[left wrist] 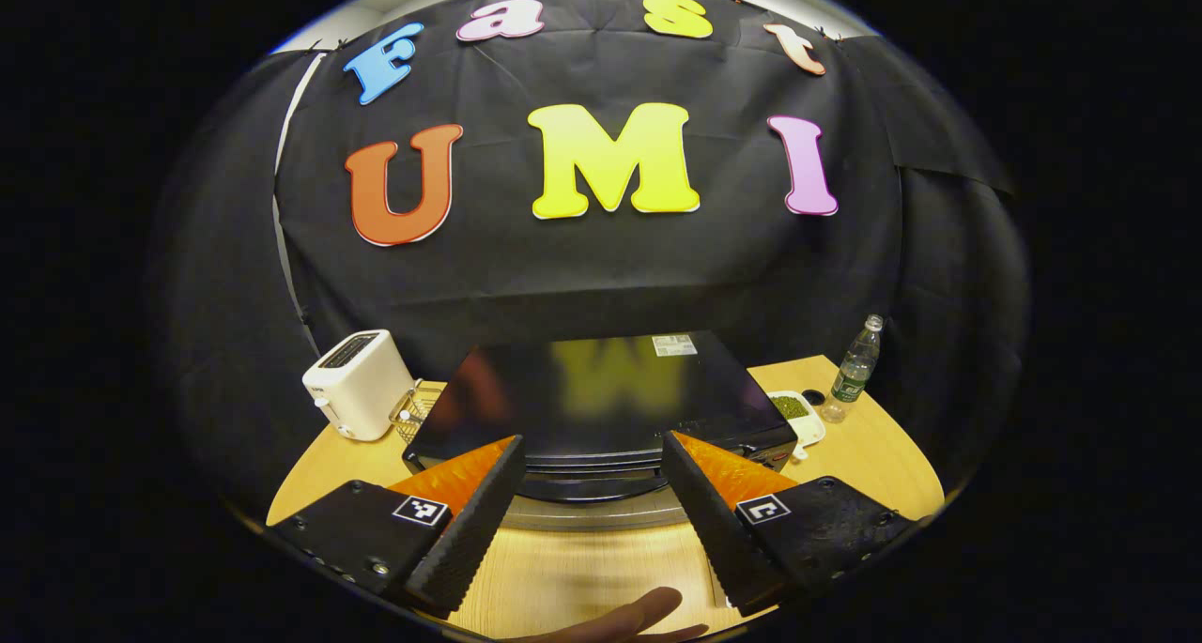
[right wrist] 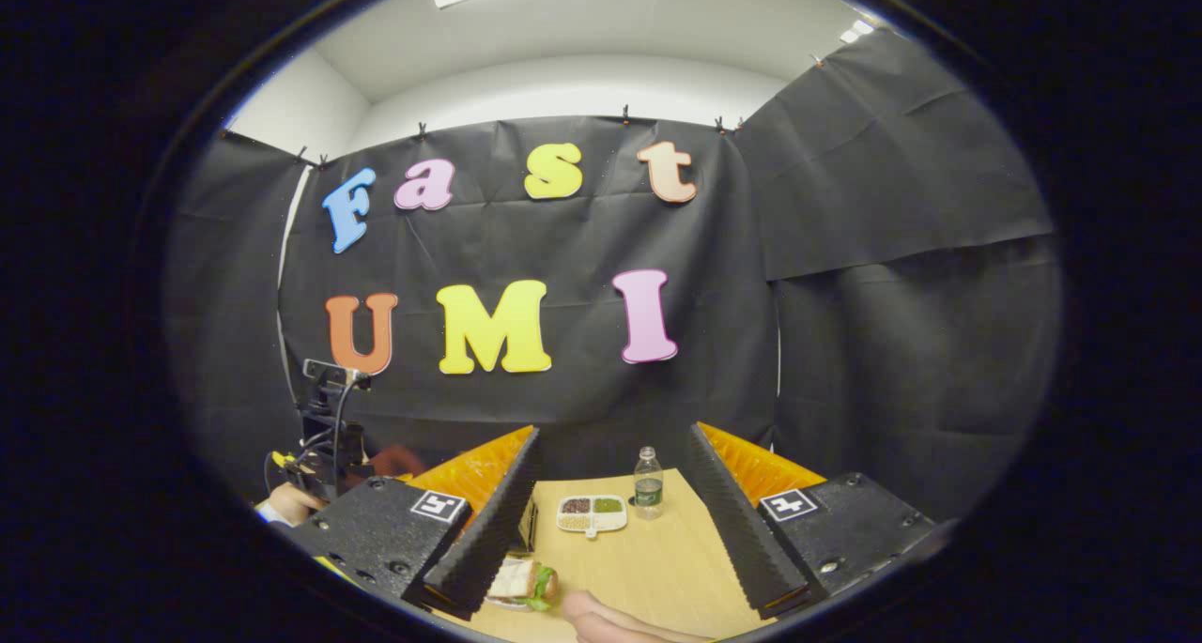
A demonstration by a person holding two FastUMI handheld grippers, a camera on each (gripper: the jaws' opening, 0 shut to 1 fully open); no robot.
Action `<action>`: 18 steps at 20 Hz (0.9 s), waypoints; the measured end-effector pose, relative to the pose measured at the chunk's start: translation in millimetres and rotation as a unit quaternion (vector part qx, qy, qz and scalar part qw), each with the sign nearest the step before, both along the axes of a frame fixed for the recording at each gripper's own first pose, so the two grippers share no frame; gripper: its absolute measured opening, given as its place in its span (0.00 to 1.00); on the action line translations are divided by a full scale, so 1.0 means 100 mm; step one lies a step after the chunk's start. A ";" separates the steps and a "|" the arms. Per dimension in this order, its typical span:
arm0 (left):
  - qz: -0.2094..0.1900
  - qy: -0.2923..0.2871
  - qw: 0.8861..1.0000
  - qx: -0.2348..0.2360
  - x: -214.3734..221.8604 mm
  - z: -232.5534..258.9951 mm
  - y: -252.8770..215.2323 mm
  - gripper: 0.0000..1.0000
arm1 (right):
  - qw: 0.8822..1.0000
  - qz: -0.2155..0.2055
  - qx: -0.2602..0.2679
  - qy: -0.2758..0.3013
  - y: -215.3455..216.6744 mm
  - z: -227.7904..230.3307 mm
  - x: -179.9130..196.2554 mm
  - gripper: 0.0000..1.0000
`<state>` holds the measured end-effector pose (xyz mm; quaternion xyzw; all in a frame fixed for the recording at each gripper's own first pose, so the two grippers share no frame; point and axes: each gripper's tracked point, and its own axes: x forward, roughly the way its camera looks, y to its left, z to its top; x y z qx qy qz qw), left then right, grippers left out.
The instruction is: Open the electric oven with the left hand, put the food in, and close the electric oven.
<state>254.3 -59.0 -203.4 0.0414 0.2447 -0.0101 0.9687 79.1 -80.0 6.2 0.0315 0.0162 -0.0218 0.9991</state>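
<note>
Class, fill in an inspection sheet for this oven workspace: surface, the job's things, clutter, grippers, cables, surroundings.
Surface: wooden table, light tabletop.
Job's things: black oven seen from above, door state cannot be told; sandwich on a plate near the right gripper.
Clutter: white toaster, water bottle, divided dish of beans, wire rack.
Grippers: left gripper open, over the oven's front; right gripper open, holding nothing.
Cables: black cable on the far gripper.
Surroundings: black cloth wall, white ceiling.

Bare worktop point(left wrist: 582, 568) lies open in front of the electric oven point(left wrist: 601, 408). A toaster point(left wrist: 357, 383) and wire rack point(left wrist: 413, 410) crowd the oven's left side; a divided dish point(left wrist: 796, 413) and bottle point(left wrist: 856, 361) stand right of it.
</note>
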 end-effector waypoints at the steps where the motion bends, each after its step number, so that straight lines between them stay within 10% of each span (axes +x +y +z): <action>1: -0.001 0.009 1.000 -0.001 0.02 -0.07 -0.01 0.96 | 1.000 -0.001 0.000 0.000 -0.04 -0.02 0.00 0.99; 18: -0.004 0.076 0.997 -0.021 0.13 -0.50 0.03 0.99 | 1.000 -0.008 0.003 0.005 -0.09 -0.10 0.02 0.99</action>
